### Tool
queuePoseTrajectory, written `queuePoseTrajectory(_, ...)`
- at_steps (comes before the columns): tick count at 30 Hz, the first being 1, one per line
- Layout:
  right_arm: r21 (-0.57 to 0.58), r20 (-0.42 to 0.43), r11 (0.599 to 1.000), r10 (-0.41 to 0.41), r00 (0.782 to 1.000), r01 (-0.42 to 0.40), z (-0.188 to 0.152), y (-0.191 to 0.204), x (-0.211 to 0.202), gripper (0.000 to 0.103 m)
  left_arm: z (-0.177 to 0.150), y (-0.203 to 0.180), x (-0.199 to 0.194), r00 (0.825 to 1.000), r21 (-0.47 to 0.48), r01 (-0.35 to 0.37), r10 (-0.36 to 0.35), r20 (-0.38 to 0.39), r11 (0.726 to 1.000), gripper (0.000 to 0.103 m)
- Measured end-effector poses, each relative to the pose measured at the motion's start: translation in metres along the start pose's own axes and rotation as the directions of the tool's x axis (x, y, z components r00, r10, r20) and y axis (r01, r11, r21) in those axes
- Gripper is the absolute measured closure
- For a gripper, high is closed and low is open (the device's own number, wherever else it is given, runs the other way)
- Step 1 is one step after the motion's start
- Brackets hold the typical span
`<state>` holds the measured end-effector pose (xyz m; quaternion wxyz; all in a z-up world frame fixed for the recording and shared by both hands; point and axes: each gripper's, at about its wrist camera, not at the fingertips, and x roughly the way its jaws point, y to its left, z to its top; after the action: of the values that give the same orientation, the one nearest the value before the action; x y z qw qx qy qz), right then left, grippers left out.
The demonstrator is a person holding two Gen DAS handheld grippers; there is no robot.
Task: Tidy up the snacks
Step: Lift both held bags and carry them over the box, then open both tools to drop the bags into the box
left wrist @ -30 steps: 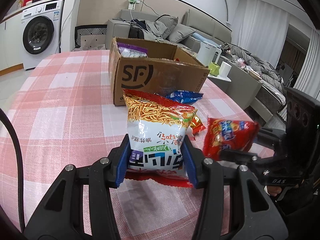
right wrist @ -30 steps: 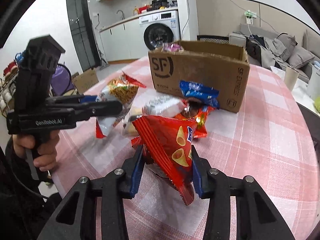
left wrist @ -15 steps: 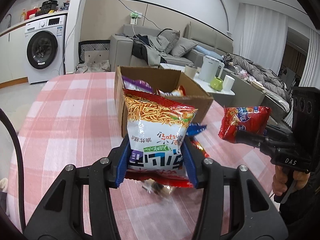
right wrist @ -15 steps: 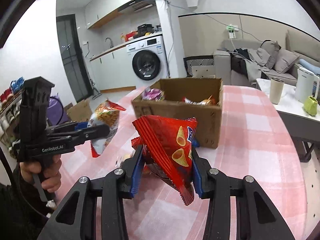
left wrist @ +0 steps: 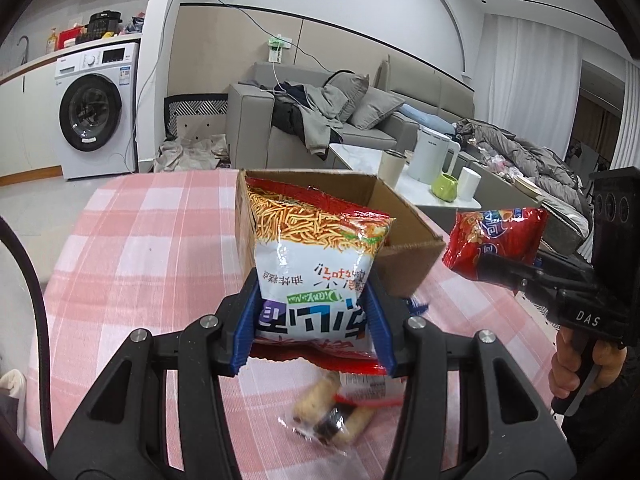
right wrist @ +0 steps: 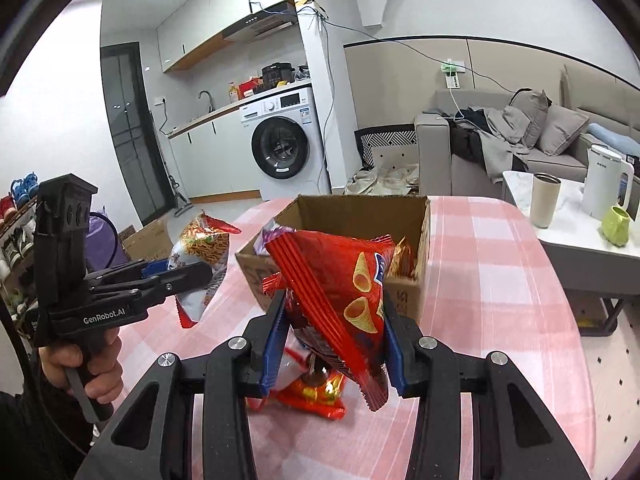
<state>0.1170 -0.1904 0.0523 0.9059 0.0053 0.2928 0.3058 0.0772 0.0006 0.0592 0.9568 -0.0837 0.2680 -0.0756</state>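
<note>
My left gripper point(left wrist: 314, 328) is shut on a white and red bag of fried noodle sticks point(left wrist: 316, 256), held upright above the pink checked table point(left wrist: 140, 248). Just behind the bag stands the open cardboard box point(left wrist: 404, 256). My right gripper point(right wrist: 332, 344) is shut on a red bag of cone snacks point(right wrist: 344, 292), lifted in front of the box point(right wrist: 360, 208), which has several packets inside. Each view shows the other gripper beside it: the right gripper point(left wrist: 492, 268) with the red bag point(left wrist: 496, 236), and the left gripper point(right wrist: 188, 276) with the noodle bag point(right wrist: 204, 256).
Loose snacks lie on the table under the grippers: a clear-wrapped pastry point(left wrist: 332, 412) and a red packet point(right wrist: 316, 396). Right of the table is a white side table point(right wrist: 568, 232) with a kettle point(right wrist: 604, 184) and cups. A sofa and a washing machine point(right wrist: 280, 148) stand behind.
Both grippers have risen with their bags still held. The box now sits lower in both views and its inside shows. The loose snacks on the table have come into sight below.
</note>
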Motion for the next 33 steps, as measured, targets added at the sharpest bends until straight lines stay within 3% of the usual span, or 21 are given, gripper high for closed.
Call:
queuePoseTrajectory(15,0.032,-0.004,0.999,-0.013,1.0,0.013,0.027,-0.014,0.026,0.06,0.054,0.005,0.042,1.0,-0.003,-0.024,0.024,0.014,1.0,0.057)
queuePoseTrajectory(33,0.054,-0.021,0.999,-0.009,1.0,0.01,0.046,-0.021,0.068,0.06,0.075,0.023,0.1,0.998,-0.001,-0.062,0.062,0.013,0.998,0.057)
